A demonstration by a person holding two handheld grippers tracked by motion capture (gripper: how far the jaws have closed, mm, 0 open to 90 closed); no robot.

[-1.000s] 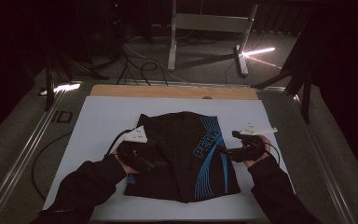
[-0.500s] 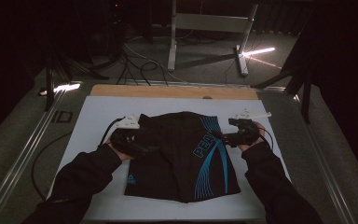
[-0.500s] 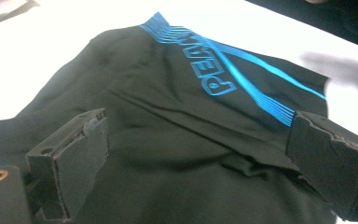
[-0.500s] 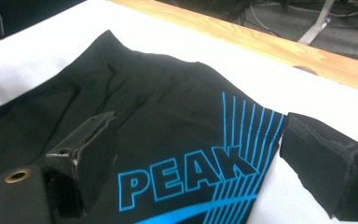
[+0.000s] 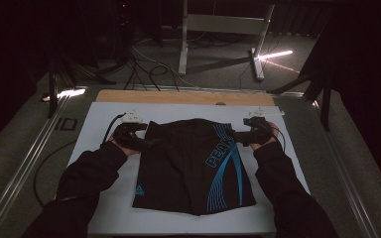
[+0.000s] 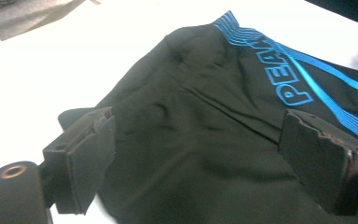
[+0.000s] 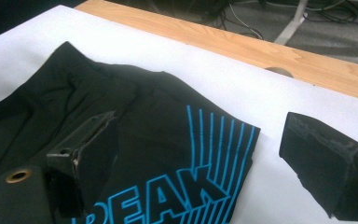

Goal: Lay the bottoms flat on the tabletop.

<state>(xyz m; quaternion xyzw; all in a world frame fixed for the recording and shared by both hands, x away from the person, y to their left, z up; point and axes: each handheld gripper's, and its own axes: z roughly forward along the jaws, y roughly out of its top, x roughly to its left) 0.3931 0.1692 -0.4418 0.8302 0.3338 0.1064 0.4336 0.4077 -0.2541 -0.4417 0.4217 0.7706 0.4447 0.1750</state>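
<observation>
On the left of the high view, the left gripper (image 5: 146, 141) sits at the far left corner of the black shorts (image 5: 193, 163), the hand behind it resting on the white sheet (image 5: 99, 116) that covers the table. In the left gripper view its two black jaws stand wide apart, with dark cloth of the shorts (image 6: 191, 140) spread beneath and between them. The jaws have just been closing a little, yet neither pad presses the fabric as far as that view shows; the left pad hangs over the garment's edge, where black cloth meets white.

The shorts lie flat in the middle of the sheet, waistband toward the far side, legs toward the person. Blue stripes and blue lettering (image 5: 220, 152) run down the right half of the garment, and a small blue mark sits near the lower left hem.

On the right, the right gripper (image 5: 238, 135) is at the far right corner of the shorts. In the right gripper view its jaws are likewise wide apart: the left one lies over the printed cloth (image 7: 158, 140), the right one over bare white sheet (image 7: 242, 88) just past the corner. Nothing is clamped between them. Whether the left jaw actually touches the fabric is hard to tell in this dim light. Beyond the sheet a strip of bare wooden tabletop (image 7: 242, 51) runs along the far edge.
</observation>
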